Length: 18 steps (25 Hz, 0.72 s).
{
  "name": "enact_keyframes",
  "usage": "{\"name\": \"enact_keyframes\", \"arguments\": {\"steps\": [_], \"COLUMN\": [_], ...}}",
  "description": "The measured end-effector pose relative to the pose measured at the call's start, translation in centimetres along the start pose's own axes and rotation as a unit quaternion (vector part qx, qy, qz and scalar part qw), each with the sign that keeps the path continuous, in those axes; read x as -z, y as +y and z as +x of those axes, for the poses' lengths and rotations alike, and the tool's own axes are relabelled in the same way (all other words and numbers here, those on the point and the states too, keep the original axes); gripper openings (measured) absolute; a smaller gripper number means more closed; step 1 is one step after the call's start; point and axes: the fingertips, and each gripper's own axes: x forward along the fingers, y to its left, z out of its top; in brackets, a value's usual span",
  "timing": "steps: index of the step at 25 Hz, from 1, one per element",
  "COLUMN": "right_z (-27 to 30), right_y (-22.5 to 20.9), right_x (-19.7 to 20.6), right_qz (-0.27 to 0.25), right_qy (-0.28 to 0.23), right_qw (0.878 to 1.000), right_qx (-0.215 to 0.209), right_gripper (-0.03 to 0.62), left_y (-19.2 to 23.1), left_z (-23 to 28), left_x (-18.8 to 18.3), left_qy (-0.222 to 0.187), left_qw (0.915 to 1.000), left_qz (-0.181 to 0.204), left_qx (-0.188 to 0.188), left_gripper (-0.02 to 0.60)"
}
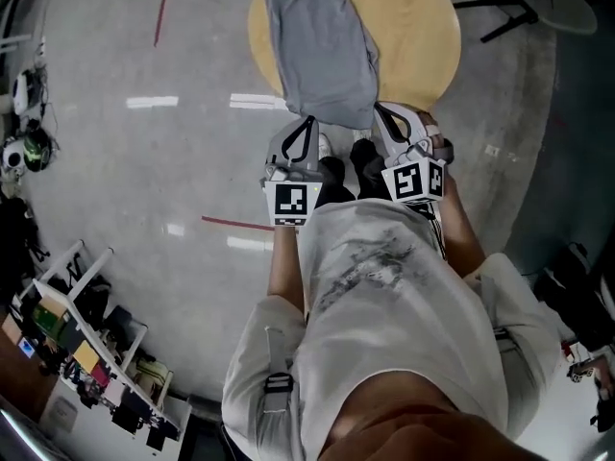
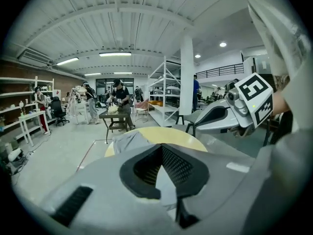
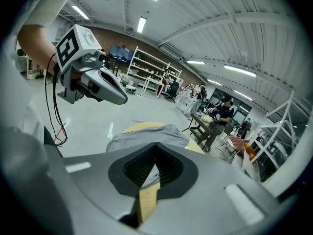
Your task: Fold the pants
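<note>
Grey pants (image 1: 322,46) lie bunched on a round wooden table (image 1: 423,36), and their near end hangs over its front edge. My left gripper (image 1: 308,123) and right gripper (image 1: 382,111) hover side by side at that near end, both shut. In the left gripper view the jaws (image 2: 161,148) are together, with the pants (image 2: 128,142) and table (image 2: 183,135) ahead and the right gripper (image 2: 198,126) alongside. The right gripper view shows its shut jaws (image 3: 156,146) aimed at the pants (image 3: 146,135). I see no cloth pinched in either one.
The person stands at the table's near edge. A low rack of clutter (image 1: 86,344) sits on the floor at lower left, and black furniture legs (image 1: 509,12) stand at upper right. Red tape lines (image 1: 235,223) mark the floor. Farther off are people at a small table (image 2: 117,109) and white shelving (image 2: 164,94).
</note>
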Motion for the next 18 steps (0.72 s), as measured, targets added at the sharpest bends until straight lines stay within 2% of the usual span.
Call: {"name": "enact_keyframes", "arguments": {"steps": [8,11,15,18], "right_z": [1.3,2.0,2.9,3.7], "right_y": [5.1,6.8,8.9,10.1], "right_x": [4.7,6.2,7.6,8.8], "right_qz": [-0.021,-0.029,-0.049,-0.060], "right_qy": [0.057,0.074,0.086,0.088], "right_qw": [0.998,0.997,0.995,0.994], "right_qx": [-0.007,-0.018,-0.026,-0.035], "right_gripper": [0.011,0.038,0.067,0.095], "left_y": [-0.4,-0.6,-0.7,-1.1], "left_z": [1.5,2.0,2.6,3.2], "left_x": [7.1,9.5,12.0,13.9], "left_qy": [0.043,0.053,0.059,0.061], "left_qw": [0.9967,0.9944,0.9897,0.9867], "left_qz": [0.044,0.062,0.098,0.108], "left_qx": [0.053,0.068,0.087,0.105], "left_gripper": [0.019,0.032,0.071,0.112]}}
